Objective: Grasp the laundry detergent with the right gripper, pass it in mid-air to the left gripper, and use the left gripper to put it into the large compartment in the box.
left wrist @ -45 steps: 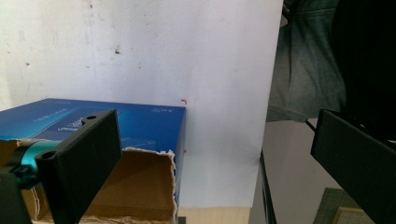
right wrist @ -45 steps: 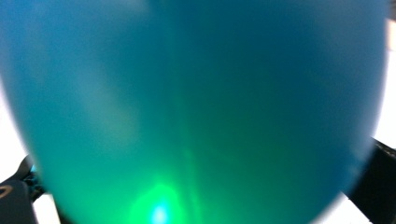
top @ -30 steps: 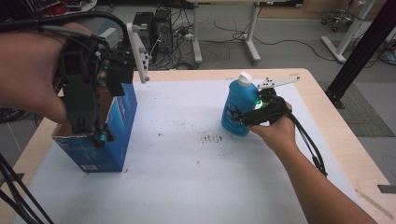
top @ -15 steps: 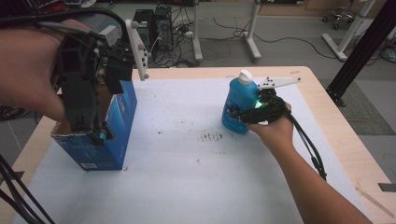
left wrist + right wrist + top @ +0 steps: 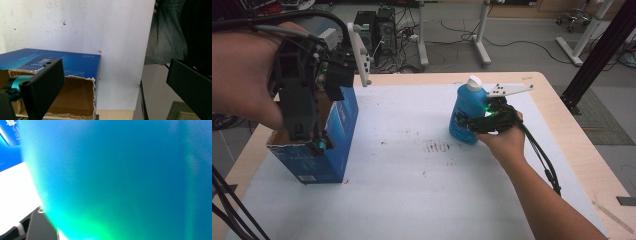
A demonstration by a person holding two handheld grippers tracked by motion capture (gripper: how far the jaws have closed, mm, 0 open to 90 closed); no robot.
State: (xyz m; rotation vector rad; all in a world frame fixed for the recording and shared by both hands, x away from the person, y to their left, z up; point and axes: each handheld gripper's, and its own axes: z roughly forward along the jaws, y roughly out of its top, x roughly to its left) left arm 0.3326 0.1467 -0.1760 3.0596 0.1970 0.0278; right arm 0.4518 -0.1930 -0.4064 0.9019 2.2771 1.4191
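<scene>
A blue bottle with a white cap stands upright on the white sheet at the right middle of the table. My right gripper reaches it from the right at mid height; its jaws have just been closing with the bottle between them and now press on it. In the right gripper view the bottle's blue body sits right against the camera, one black jaw touching its lower left side. An open blue cardboard box stands at the left. My left gripper hangs over its open top, jaws wide apart and empty, with the box below.
The white sheet covers most of the wooden table and carries dark smudges at its middle. Desk legs, cables and a computer tower stand on the floor beyond the far edge. A black frame post rises at the right.
The right gripper's jaws have drawn in around the blue bottle. Both hands, the bottle and the box have stayed where they were.
</scene>
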